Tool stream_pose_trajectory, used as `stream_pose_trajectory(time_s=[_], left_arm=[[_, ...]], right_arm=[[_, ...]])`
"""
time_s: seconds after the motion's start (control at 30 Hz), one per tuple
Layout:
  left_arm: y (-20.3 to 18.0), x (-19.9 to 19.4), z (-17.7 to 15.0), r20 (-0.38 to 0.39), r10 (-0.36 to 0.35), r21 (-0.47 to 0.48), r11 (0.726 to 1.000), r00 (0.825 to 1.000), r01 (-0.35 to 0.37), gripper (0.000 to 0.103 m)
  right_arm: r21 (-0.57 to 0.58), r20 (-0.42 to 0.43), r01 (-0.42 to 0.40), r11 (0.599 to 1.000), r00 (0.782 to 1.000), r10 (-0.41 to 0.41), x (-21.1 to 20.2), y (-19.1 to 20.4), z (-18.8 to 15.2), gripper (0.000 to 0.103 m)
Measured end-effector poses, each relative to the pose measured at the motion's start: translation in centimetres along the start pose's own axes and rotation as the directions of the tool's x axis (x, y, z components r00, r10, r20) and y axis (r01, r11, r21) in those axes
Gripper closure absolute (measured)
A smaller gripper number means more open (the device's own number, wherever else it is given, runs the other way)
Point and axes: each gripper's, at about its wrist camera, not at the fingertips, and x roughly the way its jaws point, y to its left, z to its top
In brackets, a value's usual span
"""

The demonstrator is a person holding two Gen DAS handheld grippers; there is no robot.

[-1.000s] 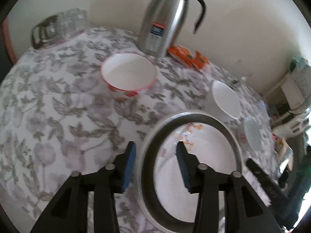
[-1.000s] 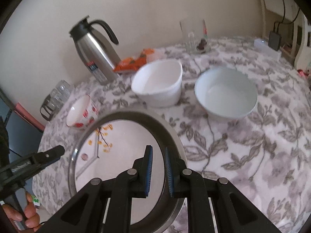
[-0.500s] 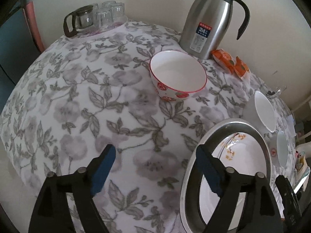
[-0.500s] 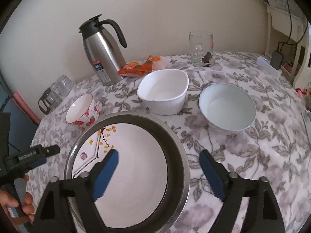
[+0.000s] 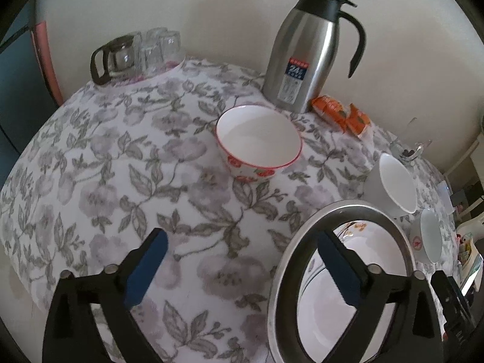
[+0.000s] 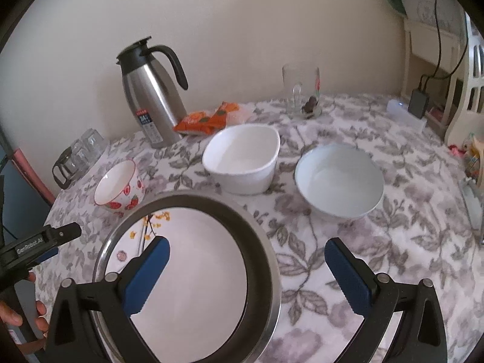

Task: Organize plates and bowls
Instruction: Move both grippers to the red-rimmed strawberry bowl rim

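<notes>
A steel plate (image 6: pixel 266 242) with a white flowered plate (image 6: pixel 193 272) inside it rests on the flowered tablecloth. My right gripper (image 6: pixel 248 276) hangs over its right rim, jaws opening wide, the rim between the fingers but untouched. My left gripper (image 5: pixel 242 269) is opening too, straddling the steel plate's (image 5: pixel 345 208) left rim without pressing it. A strawberry bowl (image 5: pixel 258 142) (image 6: pixel 119 186) stands behind the plate. A white oval bowl (image 6: pixel 242 157) and a white round bowl (image 6: pixel 338 181) stand to the right.
A steel thermos jug (image 5: pixel 308 51) and orange snack packets (image 5: pixel 341 115) stand by the wall. Glass cups and a small pitcher (image 5: pixel 136 54) sit at the far left edge. A glass mug (image 6: pixel 299 90) stands at the back. A hand (image 6: pixel 18 317) holds the left gripper.
The right gripper was shut on the steel plate's right rim and has let go, opening wide. The left gripper has also opened wide and swung left, off the plate.
</notes>
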Motion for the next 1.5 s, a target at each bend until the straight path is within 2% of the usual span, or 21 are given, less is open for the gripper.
stream_pose_trajectory(time_s=[0.23, 0.4, 0.57, 0.77, 0.9, 1.07, 1.13, 1.27, 1.33, 1.5], left_arm=[[-1.1, -1.2, 0.9, 0.077, -0.016, 0.029, 0.999, 0.997, 0.014, 0.003], [-1.9, -1.5, 2.3, 0.054, -0.064, 0.025, 0.998, 0.996, 0.063, 0.003], [-1.6, -1.9, 4.8, 0.055, -0.078, -0.025, 0.997, 0.995, 0.079, 0.003], [0.3, -1.6, 7.3, 0.077, -0.091, -0.118, 0.988, 0.993, 0.099, 0.003], [1.8, -0.1, 8.3, 0.067, -0.092, -0.155, 0.983, 0.993, 0.102, 0.003], [4.4, 2.5, 8.9, 0.037, -0.112, -0.227, 0.967, 0.993, 0.118, 0.003], [5.3, 3.6, 9.0, 0.025, -0.111, -0.244, 0.963, 0.994, 0.113, 0.003], [7.1, 5.9, 8.8, -0.008, -0.135, -0.275, 0.953, 0.991, 0.128, 0.004], [7.4, 6.6, 8.7, -0.016, -0.144, -0.278, 0.951, 0.990, 0.133, 0.005], [8.1, 8.4, 8.6, -0.033, -0.188, -0.293, 0.941, 0.982, 0.171, 0.005]], right_arm=[[0.008, 0.005, -0.030, 1.000, 1.000, 0.030, -0.6, 0.2, 0.8, 0.000], [0.041, 0.053, -0.033, 0.999, 0.998, 0.031, -2.2, -0.5, 2.8, 0.000], [0.086, 0.126, -0.060, 0.994, 0.991, 0.049, -4.3, -1.6, 5.3, 0.000], [0.056, 0.129, -0.093, 0.994, 0.988, 0.085, -4.2, 0.5, 7.9, 0.000], [0.018, 0.096, -0.144, 0.989, 0.985, 0.141, -3.1, 3.5, 9.3, 0.000], [0.003, 0.025, -0.202, 0.979, 0.979, 0.202, -0.6, 8.2, 10.2, 0.006], [-0.007, -0.010, -0.212, 0.977, 0.977, 0.212, 0.8, 10.1, 9.9, 0.013], [-0.014, -0.086, -0.226, 0.974, 0.971, 0.224, 4.1, 13.5, 9.2, 0.021], [-0.017, -0.116, -0.218, 0.976, 0.970, 0.214, 5.7, 14.7, 8.8, 0.030], [0.048, -0.194, -0.210, 0.977, 0.957, 0.215, 9.5, 16.0, 8.1, 0.035]])
